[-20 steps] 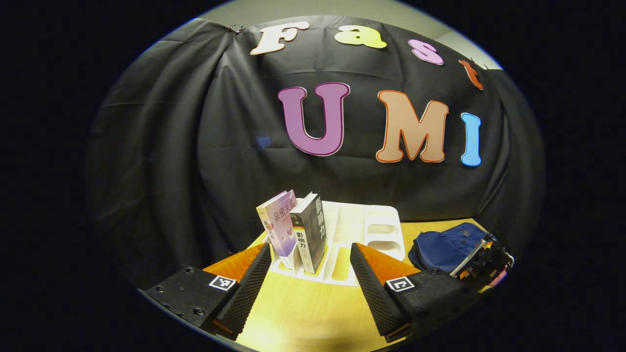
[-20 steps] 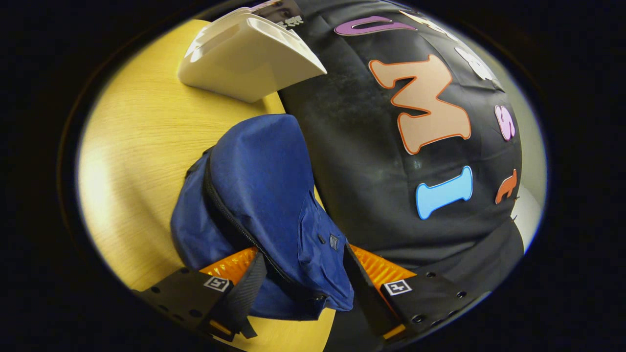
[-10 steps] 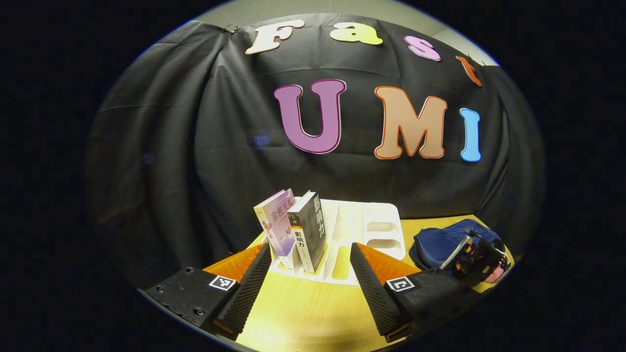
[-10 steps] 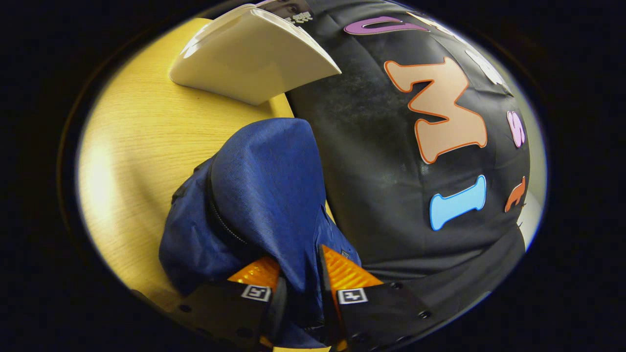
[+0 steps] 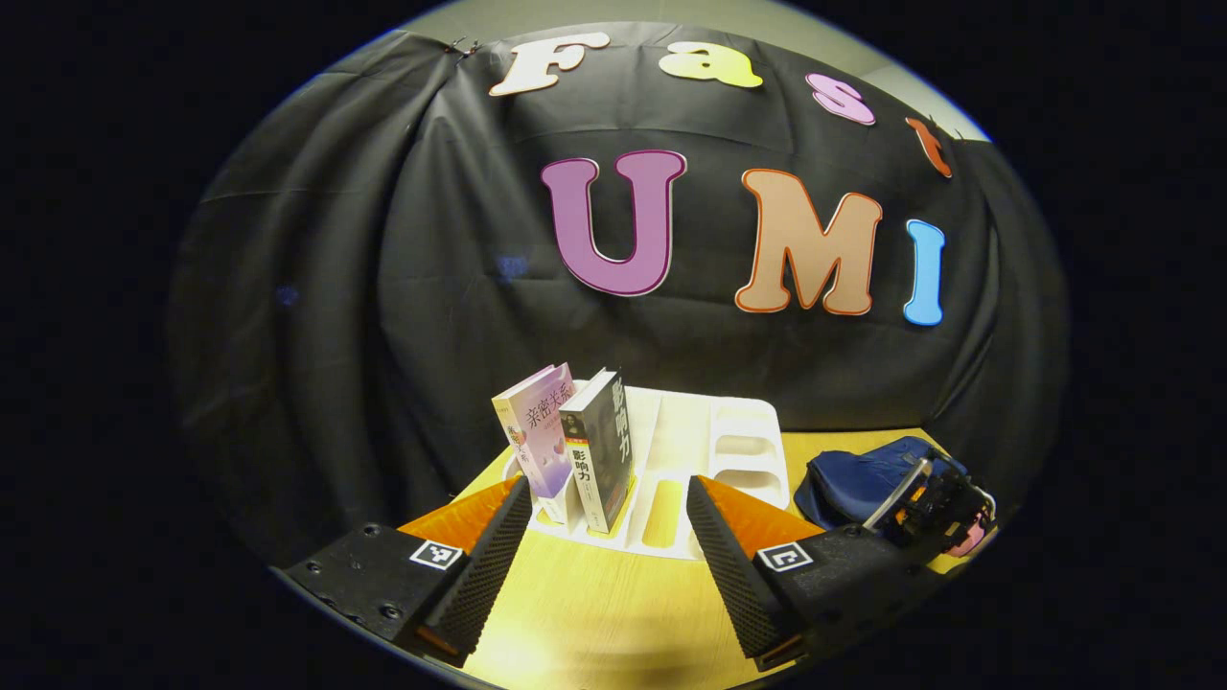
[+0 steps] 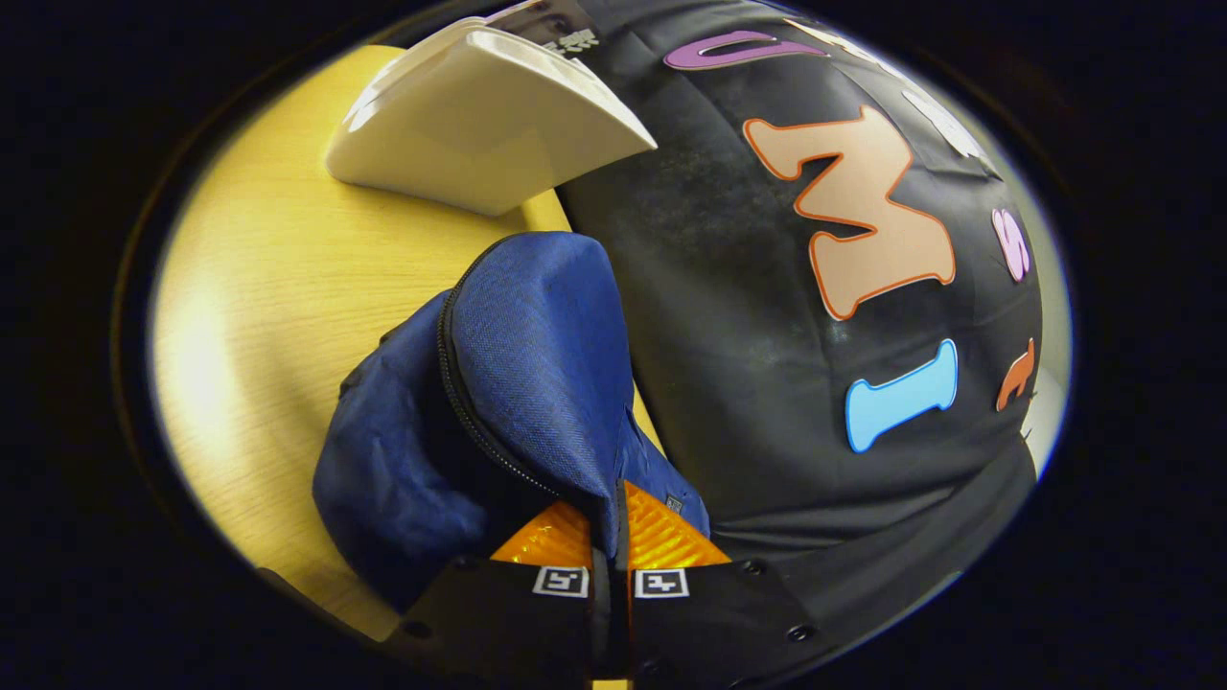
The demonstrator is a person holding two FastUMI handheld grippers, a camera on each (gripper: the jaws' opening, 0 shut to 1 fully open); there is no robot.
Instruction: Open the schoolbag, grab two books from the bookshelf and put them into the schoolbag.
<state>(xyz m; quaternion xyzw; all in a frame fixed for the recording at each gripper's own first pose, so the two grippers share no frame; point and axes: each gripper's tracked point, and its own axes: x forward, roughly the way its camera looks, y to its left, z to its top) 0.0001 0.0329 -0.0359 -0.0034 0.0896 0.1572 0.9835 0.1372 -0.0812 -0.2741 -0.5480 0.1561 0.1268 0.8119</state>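
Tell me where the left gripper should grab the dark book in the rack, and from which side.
Grip the dark book by its upper spine edge, approaching from the front along the left gripper view's line. It stands near-upright in the white rack, spine forward; the pale book leans close on one side, so fingers fit only near the top.

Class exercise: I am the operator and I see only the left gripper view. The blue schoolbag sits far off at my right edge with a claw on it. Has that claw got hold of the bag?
Observer: Yes. In the right gripper view the right claw is closed on a fold of the schoolbag flap.
Operator: Can you see the zipper?
Observer: Yes, a dark zipper curves along the flap's edge, with a dark gap beside it.
Operator: And the bookshelf from that side?
Observer: The white bookshelf stands beyond the bag on the table, a book showing above it.
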